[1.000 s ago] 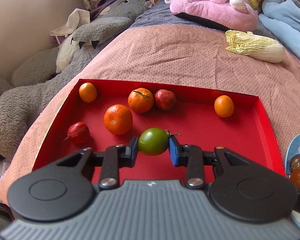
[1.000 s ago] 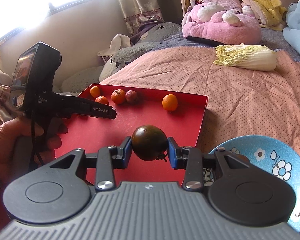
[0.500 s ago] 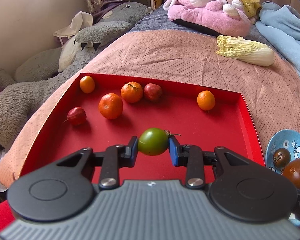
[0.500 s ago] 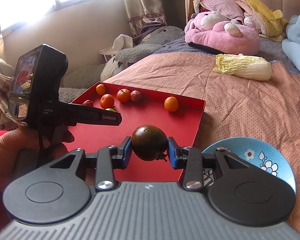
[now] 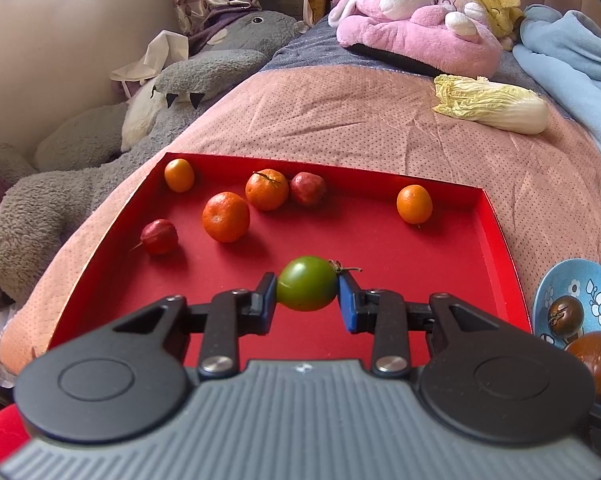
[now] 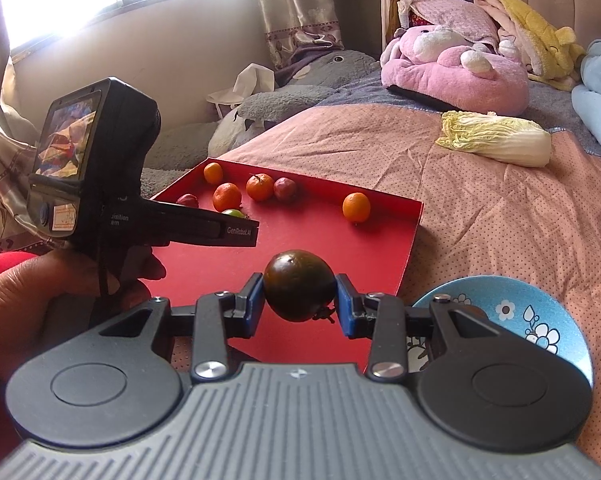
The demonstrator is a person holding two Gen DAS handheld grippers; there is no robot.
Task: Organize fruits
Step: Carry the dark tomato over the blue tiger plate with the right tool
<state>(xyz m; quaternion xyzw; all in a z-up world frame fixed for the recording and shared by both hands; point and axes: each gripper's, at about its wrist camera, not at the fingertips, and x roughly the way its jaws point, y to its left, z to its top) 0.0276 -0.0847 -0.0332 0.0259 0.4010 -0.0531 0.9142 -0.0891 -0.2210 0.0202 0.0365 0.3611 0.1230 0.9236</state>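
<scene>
My left gripper is shut on a green tomato and holds it above the red tray. In the tray lie several oranges, such as one at the middle left, and two red fruits. My right gripper is shut on a dark brown tomato above the tray's near right corner. A blue flowered bowl sits right of the tray; in the left wrist view it holds a small dark tomato.
The tray and bowl rest on a pink bedspread. A napa cabbage lies further back on the right. A pink plush toy and a grey plush toy border the bed. A blue blanket lies at far right.
Both grippers have drawn back and risen from the tray, each still holding its tomato. More of the tray and the blue bowl now show in both views.
</scene>
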